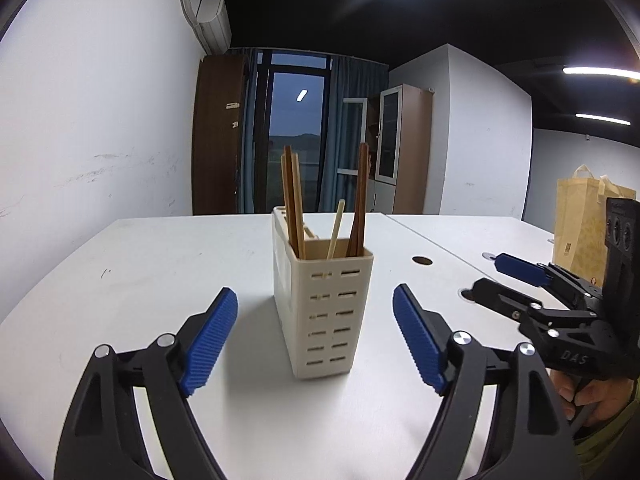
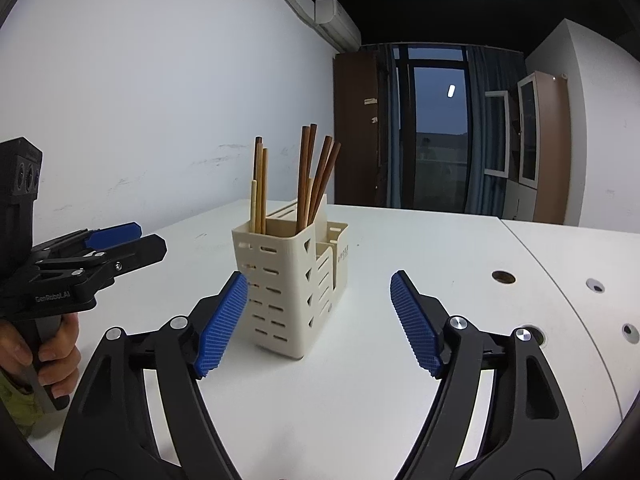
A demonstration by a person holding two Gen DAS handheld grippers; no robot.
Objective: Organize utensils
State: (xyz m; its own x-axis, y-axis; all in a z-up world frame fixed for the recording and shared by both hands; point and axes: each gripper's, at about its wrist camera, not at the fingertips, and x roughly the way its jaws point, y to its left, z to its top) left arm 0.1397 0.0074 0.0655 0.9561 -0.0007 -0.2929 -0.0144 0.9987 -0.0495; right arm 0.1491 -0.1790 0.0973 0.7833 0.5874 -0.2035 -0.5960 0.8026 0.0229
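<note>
A cream slotted utensil holder (image 1: 324,304) stands upright on the white table (image 1: 160,276). It shows in the right wrist view too (image 2: 288,280). Several brown and pale chopsticks (image 1: 294,204) stand in its compartments, and they appear in the right wrist view (image 2: 312,176). My left gripper (image 1: 316,340) is open and empty, just in front of the holder. My right gripper (image 2: 320,324) is open and empty, close in front of the holder. The right gripper also shows at the right of the left wrist view (image 1: 504,280), the left one at the left of the right wrist view (image 2: 132,240).
A yellow paper bag (image 1: 588,224) stands at the table's far right. Round cable holes (image 2: 503,277) sit in the table to the right. A wall runs along the left side, with a window and cabinets behind the table.
</note>
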